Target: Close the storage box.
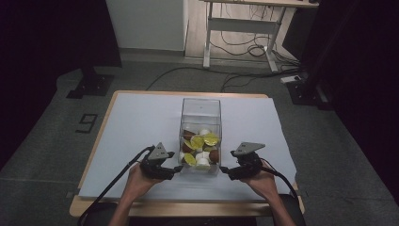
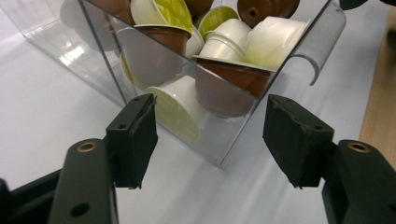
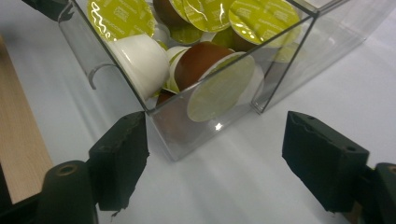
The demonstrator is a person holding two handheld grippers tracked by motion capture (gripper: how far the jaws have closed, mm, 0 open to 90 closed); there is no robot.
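The clear plastic box (image 1: 201, 123) of coffee capsules (image 1: 201, 147) sat mid-table, long axis running away from the person. Left gripper (image 1: 178, 169) and right gripper (image 1: 223, 170) flanked its near corners, equally close, jaws apart, gripping nothing.

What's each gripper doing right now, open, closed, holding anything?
Left gripper: open, jaws straddling a corner of the clear box, not gripping.
Right gripper: open, jaws either side of another box corner, holding nothing.
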